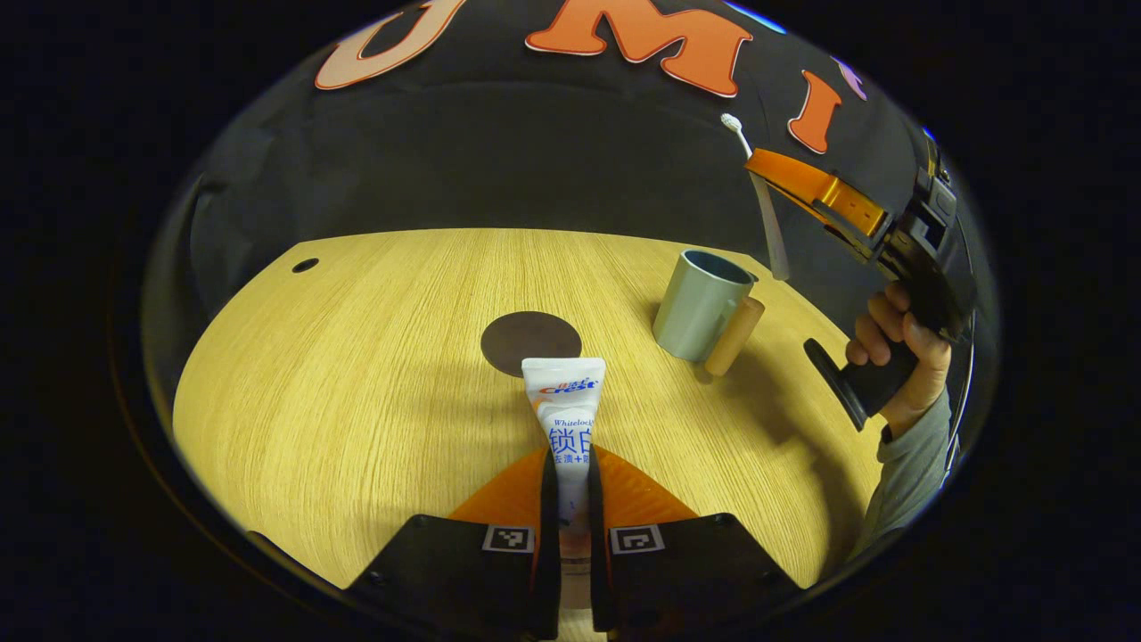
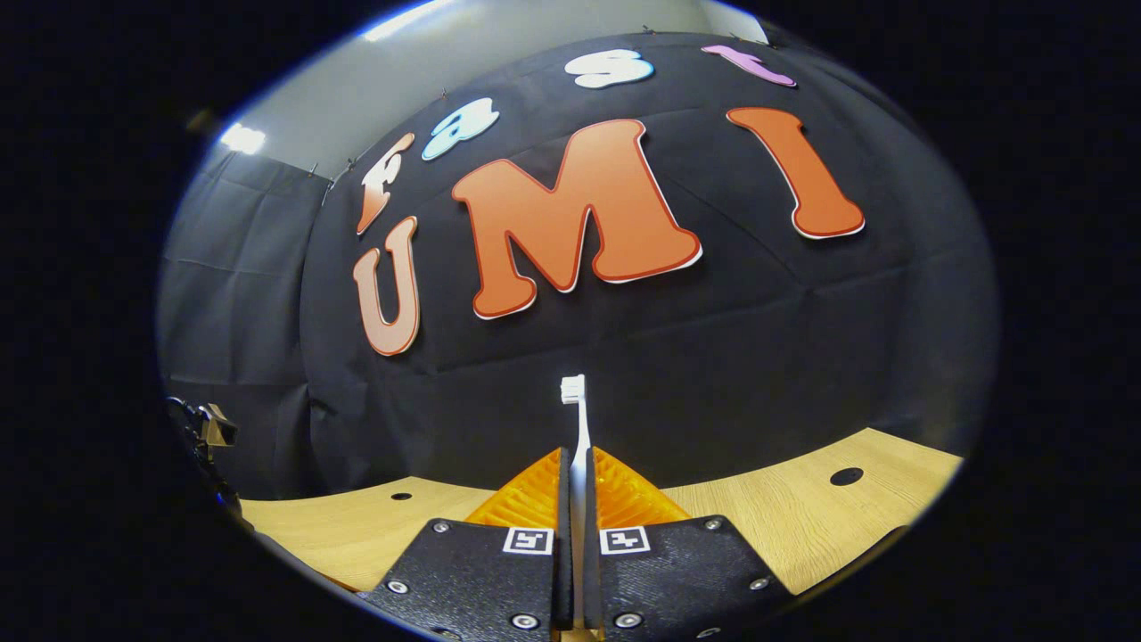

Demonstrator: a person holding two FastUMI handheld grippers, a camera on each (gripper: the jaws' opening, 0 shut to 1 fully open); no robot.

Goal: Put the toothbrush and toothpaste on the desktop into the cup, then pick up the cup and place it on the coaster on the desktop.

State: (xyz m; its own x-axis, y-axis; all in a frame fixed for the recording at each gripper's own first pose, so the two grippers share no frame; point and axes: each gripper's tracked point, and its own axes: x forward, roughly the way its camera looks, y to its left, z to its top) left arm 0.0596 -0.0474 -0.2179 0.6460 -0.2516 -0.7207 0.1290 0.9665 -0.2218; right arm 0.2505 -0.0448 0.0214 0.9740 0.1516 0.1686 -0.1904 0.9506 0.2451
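Observation:
In the left gripper view my left gripper (image 1: 570, 464) is shut on a white toothpaste tube (image 1: 564, 401), which points out over the wooden table (image 1: 357, 374). Just beyond the tube's end lies a dark round coaster (image 1: 530, 341). A grey-green cup (image 1: 700, 303) with a wooden handle stands right of it. Above the cup the right gripper (image 1: 765, 169), held by a hand (image 1: 896, 348), is shut on a white toothbrush (image 1: 758, 196) that hangs handle down over the cup. In the right gripper view my right gripper (image 2: 579, 468) clamps the toothbrush (image 2: 577, 419), bristles up.
The table has small round holes at the far left (image 1: 305, 265) and, in the right gripper view, on the right (image 2: 846, 476). The black cloth wall stands close behind the table. A grey sleeve (image 1: 909, 473) reaches in from the right.

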